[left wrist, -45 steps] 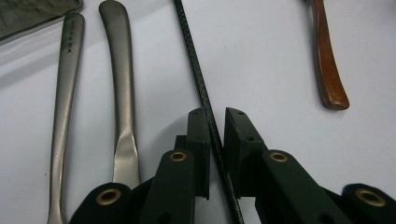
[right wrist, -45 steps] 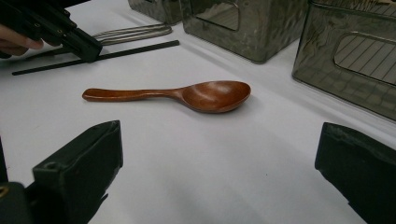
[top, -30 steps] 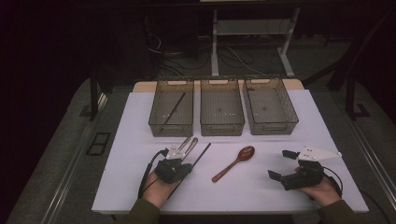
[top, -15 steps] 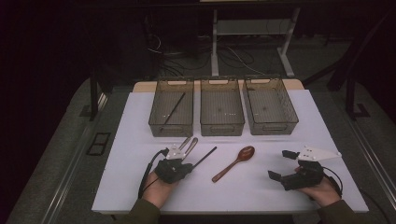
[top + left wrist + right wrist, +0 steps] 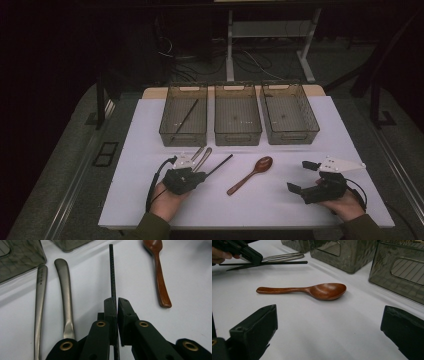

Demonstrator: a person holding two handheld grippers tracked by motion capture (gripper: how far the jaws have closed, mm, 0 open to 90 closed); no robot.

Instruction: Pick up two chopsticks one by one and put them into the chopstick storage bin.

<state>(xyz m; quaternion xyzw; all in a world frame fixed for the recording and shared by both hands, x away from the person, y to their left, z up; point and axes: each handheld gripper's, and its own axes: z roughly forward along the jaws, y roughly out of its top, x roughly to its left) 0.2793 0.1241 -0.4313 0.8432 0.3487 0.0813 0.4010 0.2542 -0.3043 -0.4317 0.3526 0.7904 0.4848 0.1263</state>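
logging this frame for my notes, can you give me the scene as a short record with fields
surface: white table
bins: three clear bins in a row at the far side
left bin contents: one black chopstick
left gripper: shut on a second black stick
right gripper: open, holding nothing
loose items: wooden spoon mid-table, two metal handles beside the left gripper

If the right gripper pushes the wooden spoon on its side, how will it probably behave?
The wooden spoon looks rigid, so it should move as one piece. It will probably pivot on its rounded bowl instead of sliding straight. It looks light and glossy, so it may slip easily on the smooth white table.
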